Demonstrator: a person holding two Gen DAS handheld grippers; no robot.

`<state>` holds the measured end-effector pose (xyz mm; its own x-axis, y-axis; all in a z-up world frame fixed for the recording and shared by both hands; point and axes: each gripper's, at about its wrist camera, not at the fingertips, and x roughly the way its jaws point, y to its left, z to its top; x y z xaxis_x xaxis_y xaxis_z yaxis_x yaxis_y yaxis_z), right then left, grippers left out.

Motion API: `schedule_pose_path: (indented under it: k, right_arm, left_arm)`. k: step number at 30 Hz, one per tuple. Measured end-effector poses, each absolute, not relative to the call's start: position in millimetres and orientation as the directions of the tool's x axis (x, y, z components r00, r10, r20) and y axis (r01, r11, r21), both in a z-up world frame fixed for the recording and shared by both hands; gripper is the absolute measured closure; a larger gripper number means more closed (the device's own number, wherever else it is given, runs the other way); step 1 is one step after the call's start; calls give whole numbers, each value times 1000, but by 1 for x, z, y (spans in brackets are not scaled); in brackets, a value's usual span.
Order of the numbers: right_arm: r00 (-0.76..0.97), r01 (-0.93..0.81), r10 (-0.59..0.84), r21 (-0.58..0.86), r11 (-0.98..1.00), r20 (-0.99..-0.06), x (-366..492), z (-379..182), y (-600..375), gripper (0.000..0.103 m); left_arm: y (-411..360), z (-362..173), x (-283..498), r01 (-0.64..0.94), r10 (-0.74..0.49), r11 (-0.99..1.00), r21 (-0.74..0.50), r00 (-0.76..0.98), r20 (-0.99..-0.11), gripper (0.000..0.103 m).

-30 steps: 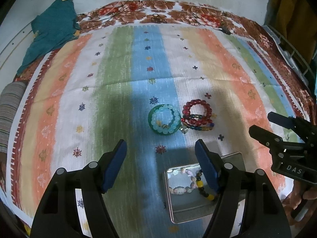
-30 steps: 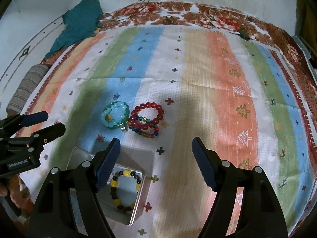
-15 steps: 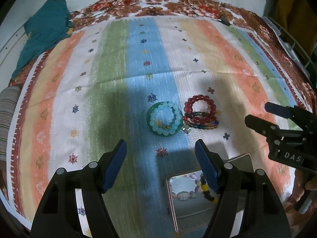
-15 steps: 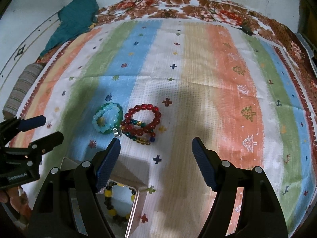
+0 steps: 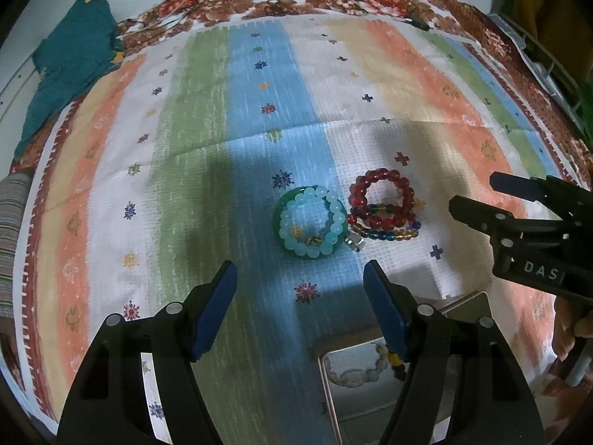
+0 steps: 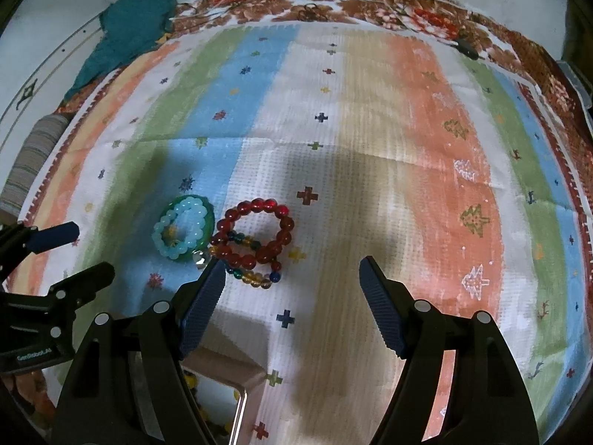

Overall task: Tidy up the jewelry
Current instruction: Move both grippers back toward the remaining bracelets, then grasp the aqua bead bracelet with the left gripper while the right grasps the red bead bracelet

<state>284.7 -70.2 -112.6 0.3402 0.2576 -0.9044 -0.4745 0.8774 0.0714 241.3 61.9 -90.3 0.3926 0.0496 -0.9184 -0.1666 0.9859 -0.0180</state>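
Note:
A pale aqua bead bracelet lying on a green bangle (image 5: 310, 221) (image 6: 184, 227) rests on the striped cloth. Beside it lie a red bead bracelet (image 5: 383, 198) (image 6: 255, 230) and a multicoloured bead bracelet (image 5: 385, 233) (image 6: 255, 276), overlapping. A small silver charm (image 5: 355, 241) sits between the piles. A metal tin (image 5: 378, 378) (image 6: 222, 400) near me holds a pale bracelet and a yellow-and-dark one. My left gripper (image 5: 300, 307) is open and empty, short of the aqua bracelet. My right gripper (image 6: 291, 304) is open and empty, just short of the red bracelet.
The striped cloth (image 5: 259, 92) covers a bed with a brown floral border. A teal garment (image 5: 70, 63) lies at the far left corner. A striped pillow (image 5: 11, 215) is at the left edge. Cables (image 5: 274, 7) lie at the far border.
Both grippers have moved forward toward the bracelets, which now look larger and closer. The tin has slid down toward the bottom edge of both views. Both jaws stay open.

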Motion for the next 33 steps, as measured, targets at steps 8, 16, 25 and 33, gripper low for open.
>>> schedule_pose_path:
  k: [8, 16, 25, 33]
  right_arm:
    - [315, -469, 254, 83, 880, -915, 297, -123, -63, 28]
    - [295, -467, 234, 74, 881, -926, 310, -136, -56, 32]
    - [252, -467, 230, 90, 880, -940, 323, -155, -48, 42]
    - [214, -457, 236, 116, 882, -948, 332, -173, -48, 55]
  left_arm:
    - [64, -99, 253, -149, -8, 986, -68, 372, -928, 37]
    - [68, -113, 266, -139, -24, 987, -76, 342, -939, 39]
    - [68, -131, 282, -116, -54, 989, -93, 302, -952, 46]
    - [68, -147, 295, -96, -63, 991, -92, 270, -961, 50]
